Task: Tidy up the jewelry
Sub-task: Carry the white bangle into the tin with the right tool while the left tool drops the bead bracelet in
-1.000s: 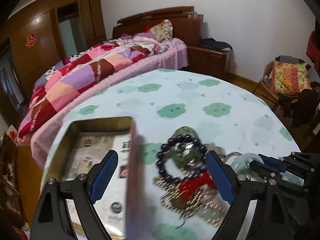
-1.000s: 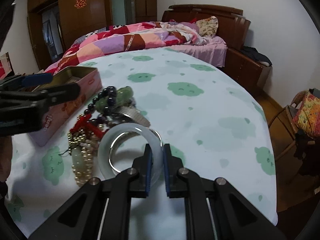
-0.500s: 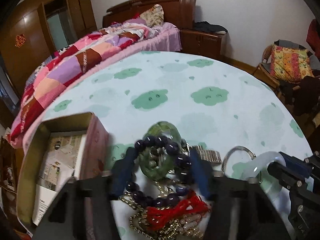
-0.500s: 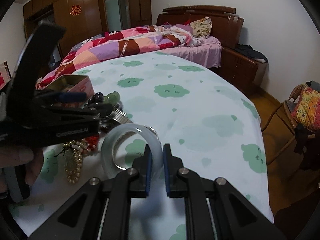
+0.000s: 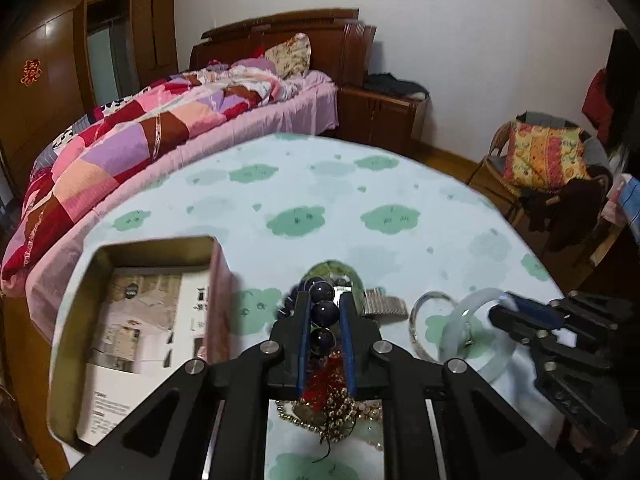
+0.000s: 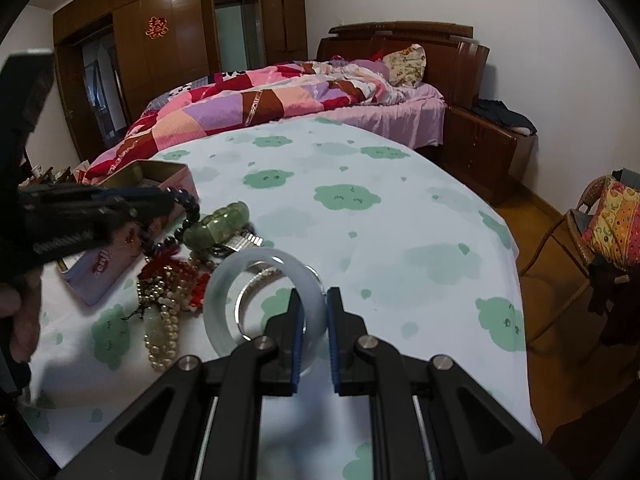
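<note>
From the left wrist view, the left claw (image 5: 324, 314) had just been closing, and its blue pads were now clamped on the dark purple bead bracelet (image 5: 323, 312), with three beads showing between them. The grip sat on one strand, likely so the bracelet could be drawn free of the tangled jewelry pile (image 5: 330, 404) lying near the camera on the table (image 5: 304, 184). Beyond the beads lay the green jade bracelet (image 5: 334, 270) and, to its right, a metal watch band (image 5: 384, 306) and a thin clear bangle (image 5: 432, 320). At left stood the open tin box (image 5: 96, 280), probably where the pieces belong; a printed leaflet (image 5: 140, 320) lay inside, its text too small to read.

From the right wrist view, the right claw (image 6: 314, 334) was clamped on the near rim of the pale jade bangle (image 6: 264, 300), holding it tilted up off the cloth, apparently ready to carry. The bead bracelet hung from the left claw at far left, just before the tin. The tin's pink side carried red lettering, too blurred to make out. A red double-happiness emblem (image 6: 158, 27) hung on the far wardrobe.
</note>
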{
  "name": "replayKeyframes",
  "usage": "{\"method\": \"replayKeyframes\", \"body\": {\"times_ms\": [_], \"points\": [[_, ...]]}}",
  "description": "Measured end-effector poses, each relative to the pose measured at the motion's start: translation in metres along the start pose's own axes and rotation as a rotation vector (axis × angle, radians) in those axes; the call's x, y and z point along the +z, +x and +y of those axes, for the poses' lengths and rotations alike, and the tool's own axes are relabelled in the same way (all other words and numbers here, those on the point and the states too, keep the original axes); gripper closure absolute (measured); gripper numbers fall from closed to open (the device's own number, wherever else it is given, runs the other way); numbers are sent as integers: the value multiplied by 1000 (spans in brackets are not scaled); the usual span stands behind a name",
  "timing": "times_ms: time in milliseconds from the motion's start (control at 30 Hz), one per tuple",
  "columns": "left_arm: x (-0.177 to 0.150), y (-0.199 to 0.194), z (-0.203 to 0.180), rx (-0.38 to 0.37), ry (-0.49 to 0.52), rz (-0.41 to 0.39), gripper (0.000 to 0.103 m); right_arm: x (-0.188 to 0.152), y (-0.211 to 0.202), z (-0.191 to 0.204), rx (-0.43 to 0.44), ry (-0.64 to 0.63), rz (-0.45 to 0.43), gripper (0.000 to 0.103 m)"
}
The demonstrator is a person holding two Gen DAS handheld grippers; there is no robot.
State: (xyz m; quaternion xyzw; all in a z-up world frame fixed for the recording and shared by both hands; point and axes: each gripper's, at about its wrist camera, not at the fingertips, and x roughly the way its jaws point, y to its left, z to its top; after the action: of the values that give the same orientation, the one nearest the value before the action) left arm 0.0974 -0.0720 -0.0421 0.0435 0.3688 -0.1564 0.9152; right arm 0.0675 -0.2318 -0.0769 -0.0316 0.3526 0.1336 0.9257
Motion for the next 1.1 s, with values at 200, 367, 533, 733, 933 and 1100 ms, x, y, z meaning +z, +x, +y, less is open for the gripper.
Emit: {"method": "replayKeyframes", "body": {"times_ms": [200, 367, 533, 733, 933, 1100], "points": [[13, -37, 5, -44, -2, -76, 90, 3, -5, 3, 2, -9, -15, 90], [21, -58, 5, -52, 13, -121, 90, 7, -8, 3, 4, -11, -26, 90], [25, -69, 12, -44, 11, -138, 90, 11, -11, 6, 18, -20, -30, 90], [25, -75, 29, -17, 7, -144, 90, 19, -8, 17, 47, -47, -16, 90], [24, -80, 59, 38, -8, -153, 90, 40, -1, 40, 78, -115, -14, 90], [24, -78, 90, 94, -38, -159, 90, 58, 14, 64, 100, -173, -5, 90]]}}
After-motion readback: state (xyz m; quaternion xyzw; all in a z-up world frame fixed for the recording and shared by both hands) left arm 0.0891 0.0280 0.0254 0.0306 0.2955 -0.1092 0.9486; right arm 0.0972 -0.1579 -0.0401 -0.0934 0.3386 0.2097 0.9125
